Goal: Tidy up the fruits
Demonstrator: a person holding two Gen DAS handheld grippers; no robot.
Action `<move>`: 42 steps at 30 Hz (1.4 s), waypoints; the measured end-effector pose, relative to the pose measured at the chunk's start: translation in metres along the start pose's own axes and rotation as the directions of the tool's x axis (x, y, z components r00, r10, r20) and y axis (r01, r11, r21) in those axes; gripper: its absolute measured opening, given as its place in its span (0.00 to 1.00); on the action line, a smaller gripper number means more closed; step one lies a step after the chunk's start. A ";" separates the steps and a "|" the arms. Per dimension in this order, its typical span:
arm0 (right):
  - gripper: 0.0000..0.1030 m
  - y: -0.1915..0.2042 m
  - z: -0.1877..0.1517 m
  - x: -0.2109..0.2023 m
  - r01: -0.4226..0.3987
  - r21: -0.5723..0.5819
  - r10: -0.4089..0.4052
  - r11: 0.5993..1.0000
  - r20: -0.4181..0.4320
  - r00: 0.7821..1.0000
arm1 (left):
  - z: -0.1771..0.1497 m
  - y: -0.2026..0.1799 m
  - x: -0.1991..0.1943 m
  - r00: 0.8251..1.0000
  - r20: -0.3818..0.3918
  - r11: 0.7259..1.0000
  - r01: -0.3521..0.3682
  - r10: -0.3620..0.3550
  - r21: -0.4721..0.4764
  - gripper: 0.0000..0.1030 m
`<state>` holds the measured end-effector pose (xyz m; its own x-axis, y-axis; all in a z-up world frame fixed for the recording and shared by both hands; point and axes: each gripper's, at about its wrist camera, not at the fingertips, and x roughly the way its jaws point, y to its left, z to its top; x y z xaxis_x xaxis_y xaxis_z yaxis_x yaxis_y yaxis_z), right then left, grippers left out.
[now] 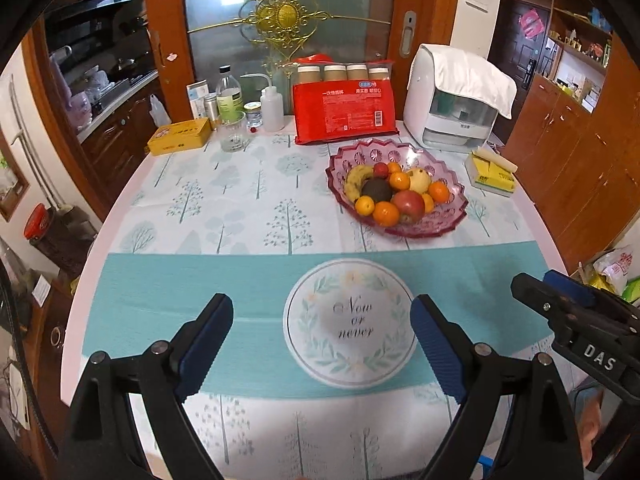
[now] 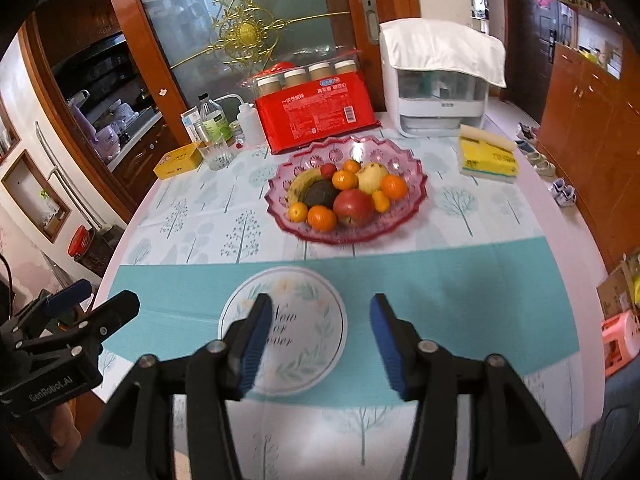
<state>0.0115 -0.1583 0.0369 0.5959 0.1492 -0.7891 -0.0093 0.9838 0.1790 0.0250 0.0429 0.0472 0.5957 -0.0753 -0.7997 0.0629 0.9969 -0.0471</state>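
Both hand-held grippers hang open and empty over the tabletop (image 1: 248, 200): left hand-held gripper (image 1: 322, 344), right hand-held gripper (image 2: 320, 344). Below them a round mat (image 1: 348, 324) reads "Now or never". Beyond it, a scalloped pink glass bowl (image 1: 448, 220) holds the fruits (image 1: 394, 194): oranges, apple, banana, avocado.

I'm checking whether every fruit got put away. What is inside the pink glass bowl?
The pink glass bowl holds a banana, an avocado, a red apple, a pear and several oranges. Anything beneath the pile is covered.
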 end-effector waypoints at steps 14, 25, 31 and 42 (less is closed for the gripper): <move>0.70 0.021 -0.029 -0.053 0.077 -0.037 -0.072 0.996 0.115 0.991 | -0.031 -0.009 -0.036 0.996 0.035 0.997 -0.078 0.079 -0.025 0.87; 0.71 0.030 -0.034 -0.054 0.054 -0.083 -0.046 0.995 0.104 0.994 | -0.036 -0.014 -0.032 0.997 0.014 0.997 -0.076 0.076 -0.023 0.88; 0.71 0.026 -0.032 -0.050 0.046 -0.067 -0.040 0.997 0.089 0.995 | -0.036 -0.017 -0.031 0.997 0.013 0.997 -0.077 0.077 -0.020 0.88; 0.71 0.023 -0.028 -0.040 0.041 -0.058 -0.037 0.997 0.055 0.998 | -0.033 -0.019 -0.033 0.997 0.012 0.997 -0.073 0.073 -0.013 0.88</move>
<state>-0.0354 -0.1385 0.0559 0.6391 0.1067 -0.7617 -0.0319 0.9932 0.1123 -0.0217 0.0273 0.0547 0.6079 -0.0024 -0.7940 0.0089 1.0000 0.0038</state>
